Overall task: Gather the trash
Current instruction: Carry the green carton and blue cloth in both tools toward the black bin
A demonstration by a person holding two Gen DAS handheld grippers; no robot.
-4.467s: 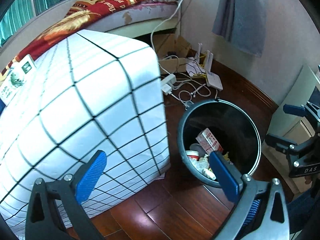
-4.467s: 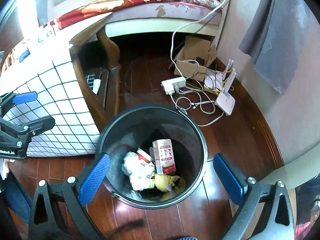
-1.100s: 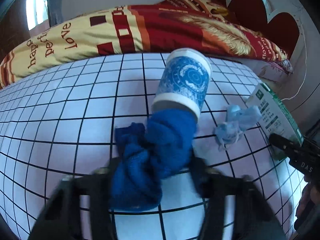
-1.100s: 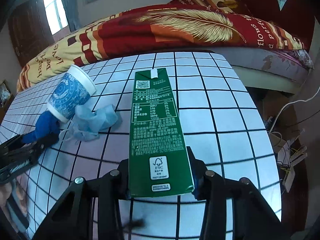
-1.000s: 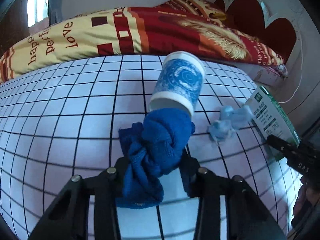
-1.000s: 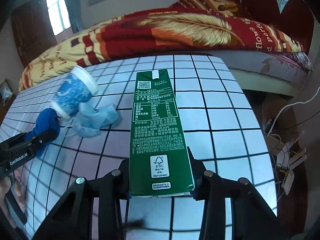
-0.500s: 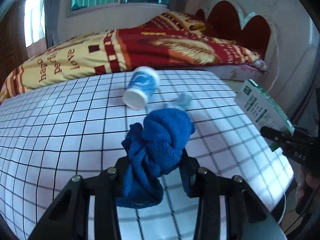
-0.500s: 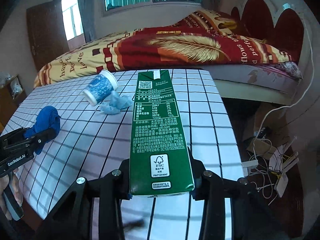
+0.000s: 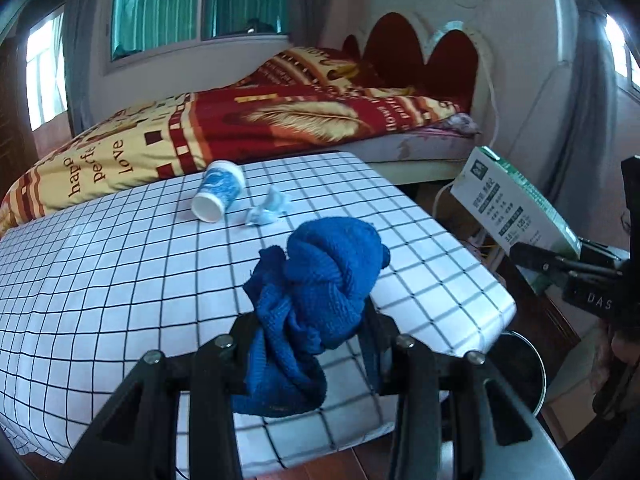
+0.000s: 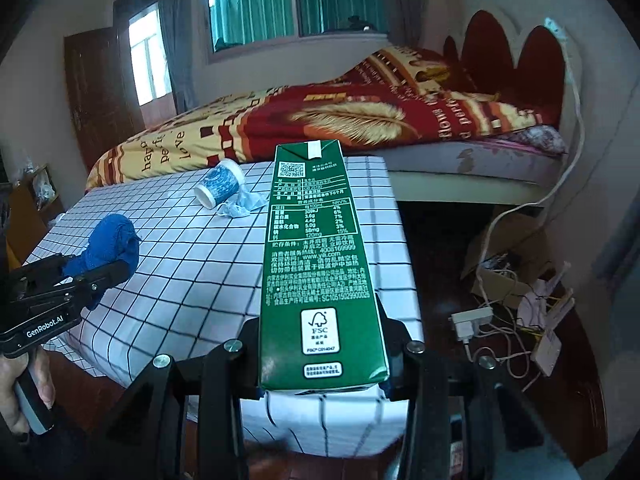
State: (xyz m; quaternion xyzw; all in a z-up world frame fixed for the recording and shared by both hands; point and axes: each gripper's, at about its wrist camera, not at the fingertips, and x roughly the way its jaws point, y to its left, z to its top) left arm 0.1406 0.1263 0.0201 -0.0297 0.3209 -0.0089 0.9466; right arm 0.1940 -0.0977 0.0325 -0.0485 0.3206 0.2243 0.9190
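Note:
My left gripper (image 9: 312,340) is shut on a knotted blue cloth (image 9: 320,280) and holds it above the near edge of the checked tablecloth (image 9: 120,280). My right gripper (image 10: 320,360) is shut on a tall green carton (image 10: 320,280), held off the table's right end; the carton also shows in the left wrist view (image 9: 516,200). A blue-patterned paper cup (image 9: 218,196) lies on its side at the far part of the table, with a crumpled pale-blue tissue (image 9: 268,212) beside it. The black bin's rim (image 9: 528,360) peeks out below the table's right corner.
A bed with a red and yellow quilt (image 9: 280,120) runs behind the table. A cardboard box, power strip (image 10: 468,322) and white cables lie on the wood floor to the right. A dark wooden door (image 10: 100,88) is at far left.
Both grippers have pulled back and up from the table with the cloth and the carton; the cup and tissue look farther away, and the bin rim has come into view.

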